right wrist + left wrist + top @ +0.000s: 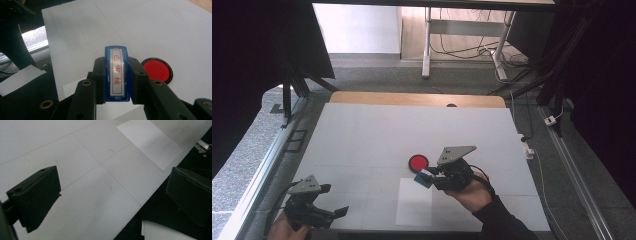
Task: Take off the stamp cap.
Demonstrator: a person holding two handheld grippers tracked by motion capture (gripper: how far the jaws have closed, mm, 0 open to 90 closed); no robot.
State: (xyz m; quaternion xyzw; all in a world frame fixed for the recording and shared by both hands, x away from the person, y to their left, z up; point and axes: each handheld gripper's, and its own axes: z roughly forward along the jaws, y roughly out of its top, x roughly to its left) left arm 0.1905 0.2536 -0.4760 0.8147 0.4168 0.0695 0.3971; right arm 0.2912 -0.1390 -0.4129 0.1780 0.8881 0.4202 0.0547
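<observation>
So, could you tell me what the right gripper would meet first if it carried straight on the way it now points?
Probably the bare white table top. The right gripper, shut on the blue stamp, points past the red ink pad, which lies off to one side; depth is unclear.

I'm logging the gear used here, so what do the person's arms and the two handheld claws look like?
Both claws, left claw and right claw, are black, each with two blocky jaws and a grey three-cornered plate on top dotted with small holes. The right claw's jaw arms show round brass-coloured fasteners in its own view. A black cable loops from the right claw. The right arm wears a dark sleeve.
</observation>
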